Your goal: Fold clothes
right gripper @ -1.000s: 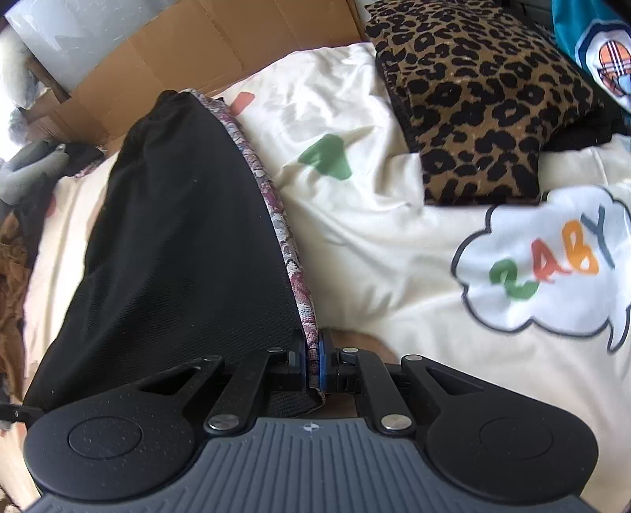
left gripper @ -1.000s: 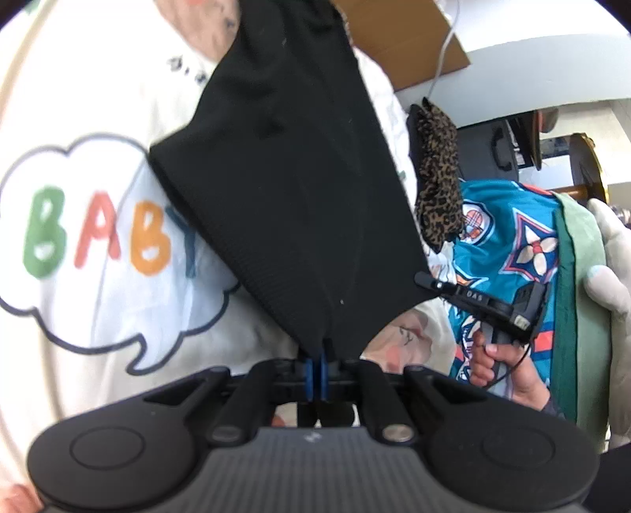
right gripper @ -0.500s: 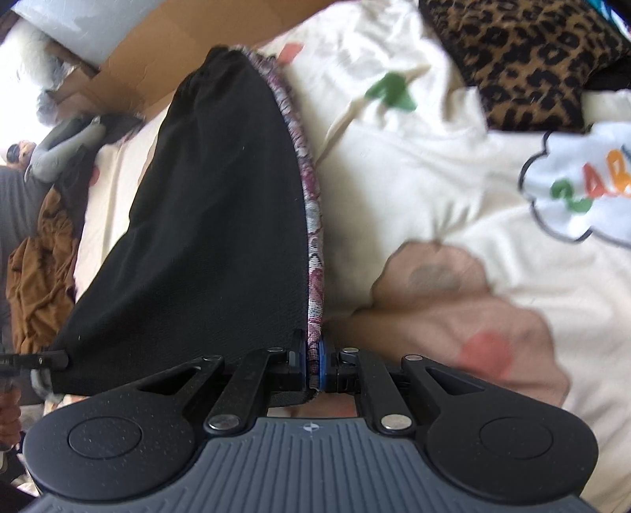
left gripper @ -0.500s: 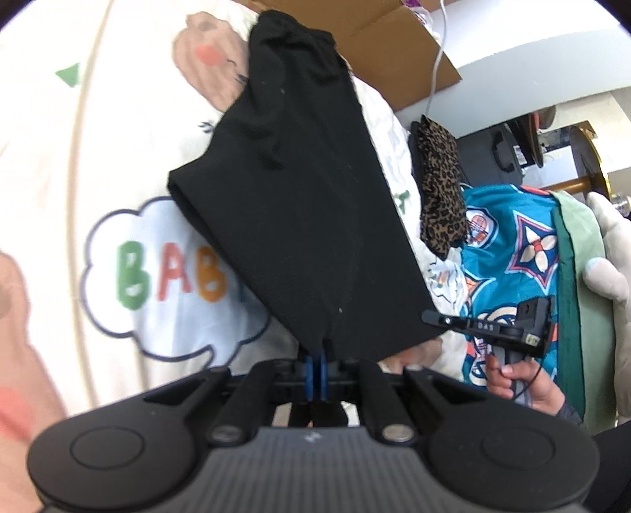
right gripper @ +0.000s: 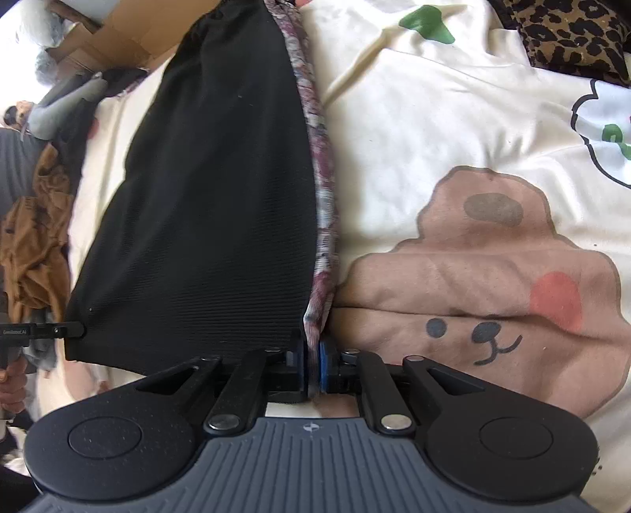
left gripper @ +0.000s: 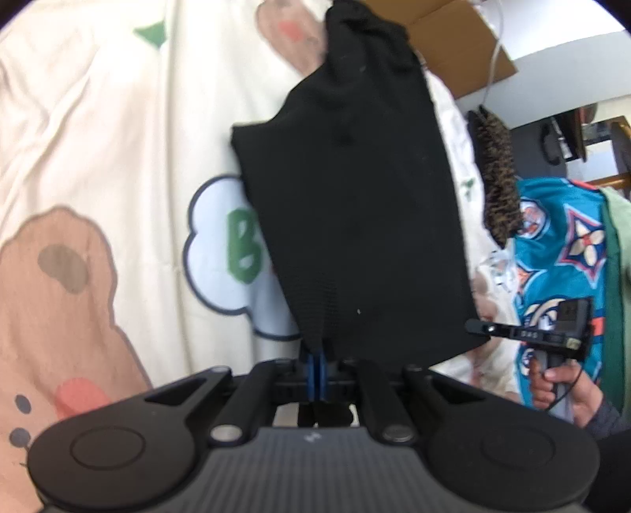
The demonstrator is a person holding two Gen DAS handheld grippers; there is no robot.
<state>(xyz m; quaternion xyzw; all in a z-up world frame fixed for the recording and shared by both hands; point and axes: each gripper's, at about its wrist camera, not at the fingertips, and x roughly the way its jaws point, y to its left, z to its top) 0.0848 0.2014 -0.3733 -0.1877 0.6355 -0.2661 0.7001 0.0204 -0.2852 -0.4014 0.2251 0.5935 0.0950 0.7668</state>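
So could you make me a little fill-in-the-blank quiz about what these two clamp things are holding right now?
1. Both the left gripper and the right gripper are shut on the same ____ garment.
2. The edge pinched by the right gripper shows a ____-patterned lining.
3. On the bedsheet, right of that gripper, is a cartoon ____ face.
4. The folded fabric at the top right has a ____ print.

Missing words: black; floral; bear; leopard
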